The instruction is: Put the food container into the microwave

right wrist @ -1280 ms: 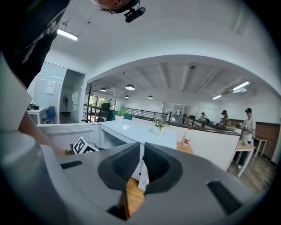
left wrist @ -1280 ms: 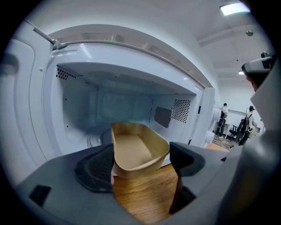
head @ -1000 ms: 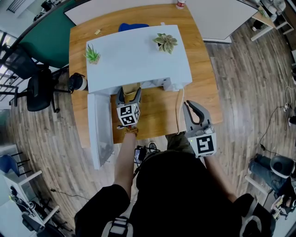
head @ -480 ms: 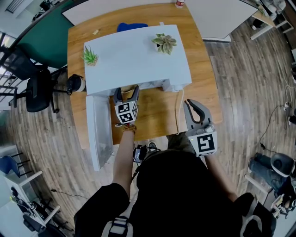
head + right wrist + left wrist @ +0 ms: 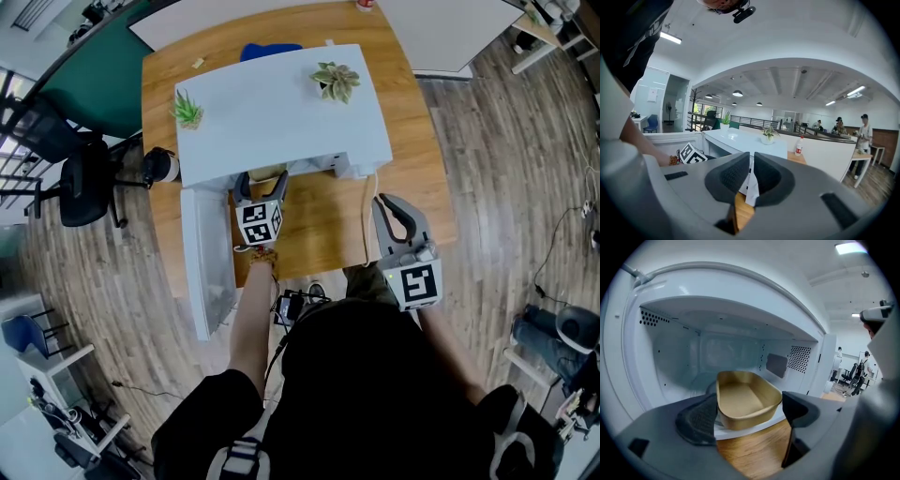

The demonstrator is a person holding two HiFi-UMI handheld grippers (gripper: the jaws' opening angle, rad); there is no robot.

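Left gripper view | left hand-held gripper (image 5: 749,414) released astride tan oval food container (image 5: 746,401) at white microwave's (image 5: 661,366) mouth | my pull-back may snag it out

wooden table (image 5: 323,225), white microwave (image 5: 281,103) on it, blue object (image 5: 272,52) behind

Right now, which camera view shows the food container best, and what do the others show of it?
The left gripper view: the container sits in the open microwave, rim and inside plain, between the parted jaws of the left gripper. The head view shows only a tan sliver under the microwave's top. The right gripper view misses it.
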